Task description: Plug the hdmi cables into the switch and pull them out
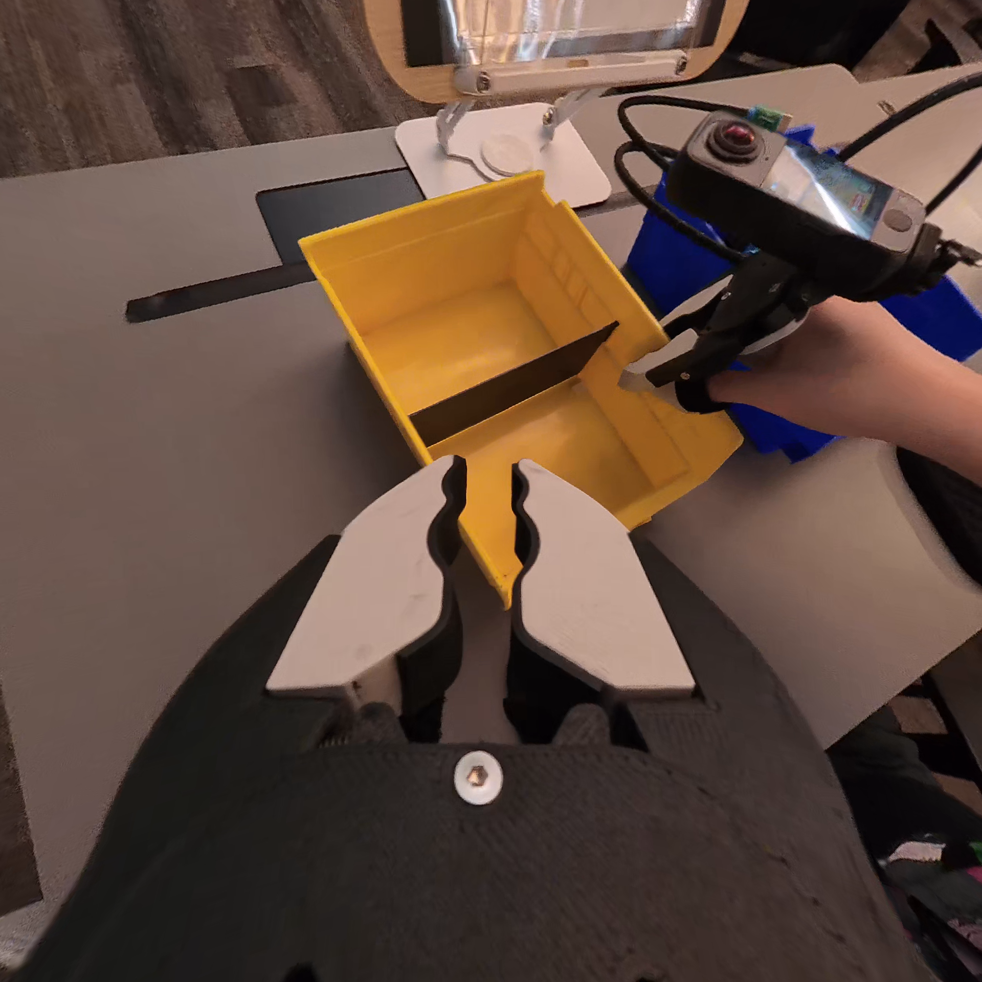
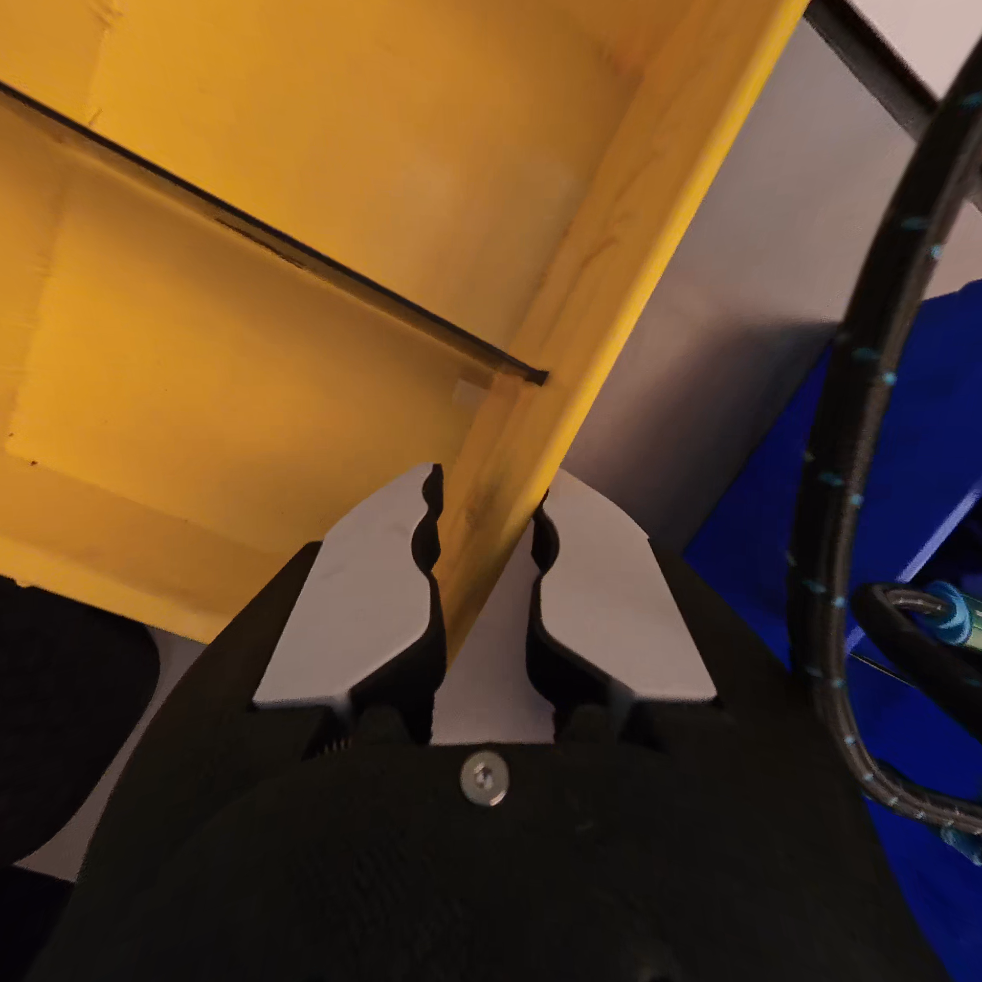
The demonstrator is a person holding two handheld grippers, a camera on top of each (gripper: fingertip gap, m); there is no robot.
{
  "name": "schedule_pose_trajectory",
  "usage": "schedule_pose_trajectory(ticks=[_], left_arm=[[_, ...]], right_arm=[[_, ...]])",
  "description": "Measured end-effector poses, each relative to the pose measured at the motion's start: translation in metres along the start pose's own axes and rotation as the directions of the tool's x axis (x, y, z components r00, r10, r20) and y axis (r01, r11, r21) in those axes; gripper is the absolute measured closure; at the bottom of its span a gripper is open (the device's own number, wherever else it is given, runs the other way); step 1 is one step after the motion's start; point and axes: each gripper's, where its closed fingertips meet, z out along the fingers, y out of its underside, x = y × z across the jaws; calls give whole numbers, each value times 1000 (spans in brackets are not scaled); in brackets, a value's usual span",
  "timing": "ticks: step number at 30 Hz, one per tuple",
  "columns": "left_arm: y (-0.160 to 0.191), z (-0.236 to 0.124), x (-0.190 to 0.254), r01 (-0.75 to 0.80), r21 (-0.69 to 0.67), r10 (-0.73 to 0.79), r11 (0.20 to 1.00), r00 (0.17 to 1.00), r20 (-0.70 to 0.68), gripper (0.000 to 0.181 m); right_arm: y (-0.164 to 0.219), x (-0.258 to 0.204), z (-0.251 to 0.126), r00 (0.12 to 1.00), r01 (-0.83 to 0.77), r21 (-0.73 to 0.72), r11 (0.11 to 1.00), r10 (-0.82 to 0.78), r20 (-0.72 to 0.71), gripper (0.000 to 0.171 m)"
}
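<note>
The empty yellow plastic bin (image 1: 478,329), split by a black divider panel (image 1: 510,382), is gripped from two sides at once, and the likeliest fault is a twist: if one claw lifts or pulls ahead of the other, the thin wall could flex and slip from the pads, dropping the bin onto the grey tabletop (image 1: 159,425). A second hazard is the black braided cable (image 2: 829,478), flecked with blue, looping close beside the right claw (image 2: 491,491); a sideways sweep could snag it and drag the blue plastic bin (image 2: 797,531) it rises from.

The left claw (image 1: 489,467) reaches forward and down, its fingers nearly together and straddling the near corner wall of the yellow bin, apparently pinching it. The right claw comes from the opposite side, tilted steeply, its fingers closed on the side wall near the divider's end; a bare hand (image 1: 829,372) grips its handle. The HDMI cables appear to be those in the blue bin, just beside the yellow one; no switch is visible.
</note>
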Motion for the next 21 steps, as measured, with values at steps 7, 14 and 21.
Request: schedule_pose_trajectory(ticks=[7, 14, 21], left_arm=[[-4, -10, -4, 19, 53, -19, 998, 1000, -1, 169], [-7, -8, 10, -53, 44, 53, 998, 999, -8, 169], [-12, -23, 0, -11, 118, 9, 993, 1000, 20, 172]], right_arm=[[17, -6, 16, 1000, 0, -95, 995, -1, -13, 138], [4, 6, 22, 996, -69, -97, 993, 64, -57, 150], [0, -18, 22, 985, -102, -76, 992, 112, 130, 162]])
